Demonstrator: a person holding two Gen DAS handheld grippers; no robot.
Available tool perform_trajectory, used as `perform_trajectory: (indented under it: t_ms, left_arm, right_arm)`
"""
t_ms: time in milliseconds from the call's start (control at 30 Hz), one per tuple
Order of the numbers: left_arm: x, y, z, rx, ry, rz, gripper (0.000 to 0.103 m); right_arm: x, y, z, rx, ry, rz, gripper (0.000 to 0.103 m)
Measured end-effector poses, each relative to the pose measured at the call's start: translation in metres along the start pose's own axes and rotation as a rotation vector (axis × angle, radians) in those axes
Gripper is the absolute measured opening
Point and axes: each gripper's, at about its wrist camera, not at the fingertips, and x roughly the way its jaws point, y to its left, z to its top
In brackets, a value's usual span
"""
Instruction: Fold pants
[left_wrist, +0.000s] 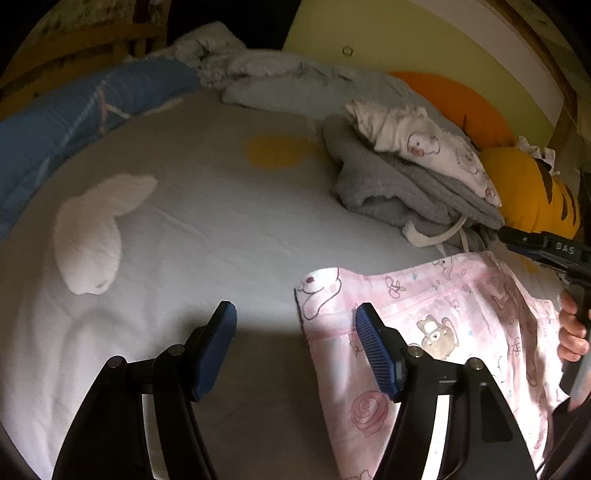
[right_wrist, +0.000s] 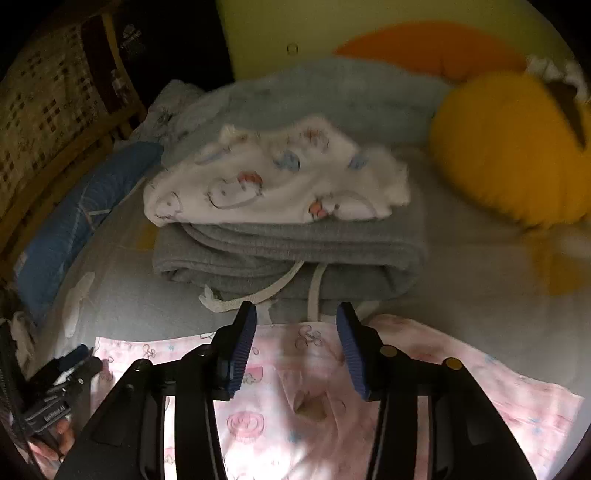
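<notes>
Pink printed pants (left_wrist: 436, 332) lie folded flat on the pale bed sheet (left_wrist: 221, 229); they also show in the right wrist view (right_wrist: 295, 398). My left gripper (left_wrist: 295, 332) is open and empty, hovering over the pants' left edge. My right gripper (right_wrist: 295, 332) is open and empty, above the pants' far edge. The right gripper's body (left_wrist: 554, 251) shows at the right of the left wrist view. The left gripper's body (right_wrist: 62, 384) shows at the lower left of the right wrist view.
A stack of folded clothes lies beyond the pants: grey sweatpants (right_wrist: 288, 251) with a white printed garment (right_wrist: 266, 184) on top. A yellow plush (right_wrist: 509, 147), an orange cushion (left_wrist: 454, 99), a blue quilt (left_wrist: 74, 122) and a crumpled blanket (left_wrist: 280, 77) ring the bed.
</notes>
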Motion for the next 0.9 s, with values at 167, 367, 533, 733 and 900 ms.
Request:
perform_trajectory:
  t_ms: [167,367,533,733,900]
  left_arm:
    - [0.004,0.001,-0.001,0.006,0.012,-0.037,0.004]
    - [-0.023,0.003,0.003,0.023,-0.112,0.058,0.003]
    - [-0.028,0.015,0.005,0.022,-0.151,0.194,0.0]
    - [-0.017,0.037,0.006,-0.068,-0.066,0.087,0.0]
    - [-0.007,0.03,0.001,-0.066,0.015,-0.021,0.025]
  right_arm:
    - [0.016,-0.021,-0.014,0.04,-0.037,0.092,0.046]
    - [0.029,-0.041,-0.016,0.046,-0.016,0.137,0.046]
    - [0.042,-0.043,-0.011,0.049,0.03,0.182,0.046]
    - [0.061,-0.035,-0.017,0.027,0.077,0.175,0.009]
    - [0.048,-0.022,-0.009,-0.032,-0.092,0.135,0.005]
